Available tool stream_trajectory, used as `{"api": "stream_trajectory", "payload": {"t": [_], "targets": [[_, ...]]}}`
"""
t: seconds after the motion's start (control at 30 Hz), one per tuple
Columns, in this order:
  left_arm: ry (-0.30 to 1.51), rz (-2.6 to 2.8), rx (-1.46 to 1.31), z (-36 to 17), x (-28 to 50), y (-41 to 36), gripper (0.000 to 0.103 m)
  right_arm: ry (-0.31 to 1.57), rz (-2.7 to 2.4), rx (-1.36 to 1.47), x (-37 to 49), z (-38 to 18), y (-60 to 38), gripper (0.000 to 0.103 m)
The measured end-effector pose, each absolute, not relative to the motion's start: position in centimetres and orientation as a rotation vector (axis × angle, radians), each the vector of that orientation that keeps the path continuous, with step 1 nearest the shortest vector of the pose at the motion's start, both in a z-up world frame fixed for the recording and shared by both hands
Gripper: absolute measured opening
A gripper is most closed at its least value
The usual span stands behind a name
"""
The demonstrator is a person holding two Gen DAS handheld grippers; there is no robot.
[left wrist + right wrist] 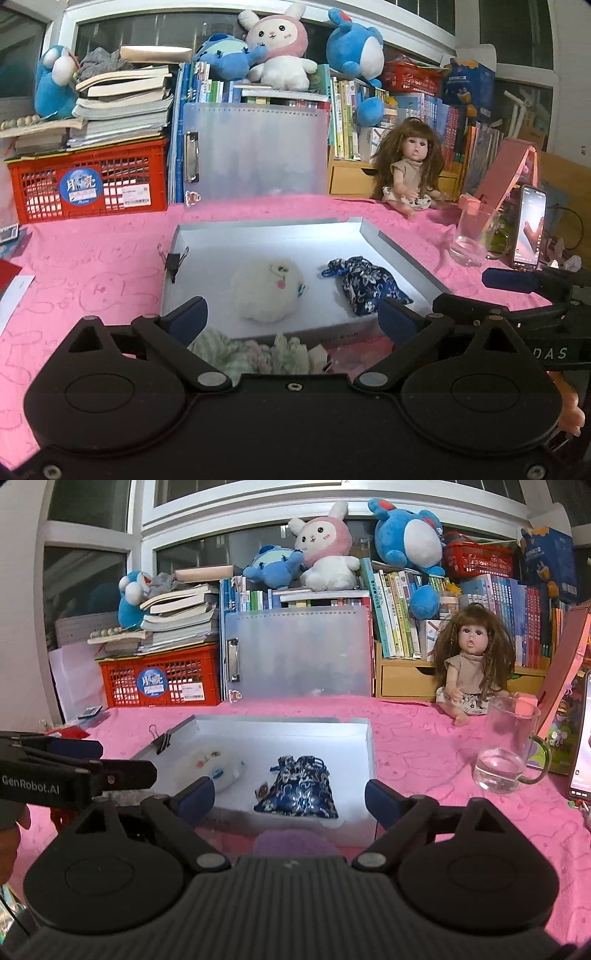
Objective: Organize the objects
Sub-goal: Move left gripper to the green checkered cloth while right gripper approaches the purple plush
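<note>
Shallow grey cardboard tray [402,251] on the pink-clothed desk [92,266] already held a white fluffy plush ball [267,291] and a dark-blue floral drawstring pouch [297,788]; pale green-and-pink fabric bundle [251,354], possibly scrunchies, remained outside; left gripper [293,317] and right gripper [290,799] jaws stood wide, empty.

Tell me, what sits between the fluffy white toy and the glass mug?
In the left wrist view, the blue patterned pouch lies between the white plush and glass mug, then the tray wall and pink cloth.
</note>
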State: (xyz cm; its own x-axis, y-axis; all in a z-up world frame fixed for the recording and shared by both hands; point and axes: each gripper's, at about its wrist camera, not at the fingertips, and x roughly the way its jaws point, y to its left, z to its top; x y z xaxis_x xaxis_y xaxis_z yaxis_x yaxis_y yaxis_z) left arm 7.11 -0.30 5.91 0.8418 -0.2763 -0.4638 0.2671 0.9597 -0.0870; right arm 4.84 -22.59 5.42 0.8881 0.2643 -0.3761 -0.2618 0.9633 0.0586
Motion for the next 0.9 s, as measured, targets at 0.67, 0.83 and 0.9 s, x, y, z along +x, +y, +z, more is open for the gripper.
{"api": "stream_trajectory", "payload": {"t": [0.67, 0.83, 0.9], "targets": [[0.551, -0.228, -0.057, 3.2, 6.8, 1.0, 0.098, 0.496, 0.257, 0.013, 4.8, 1.9, -22.6, 0.100], [0.552, -0.221, -0.052, 3.0, 6.9, 0.6, 0.090, 0.509, 0.256, 0.014, 4.9, 1.5, -22.5, 0.100], [0.546, -0.215, -0.059, 2.9, 6.9, 0.6, 0.087, 0.511, 0.257, 0.016, 4.9, 1.4, -22.5, 0.100]]}}
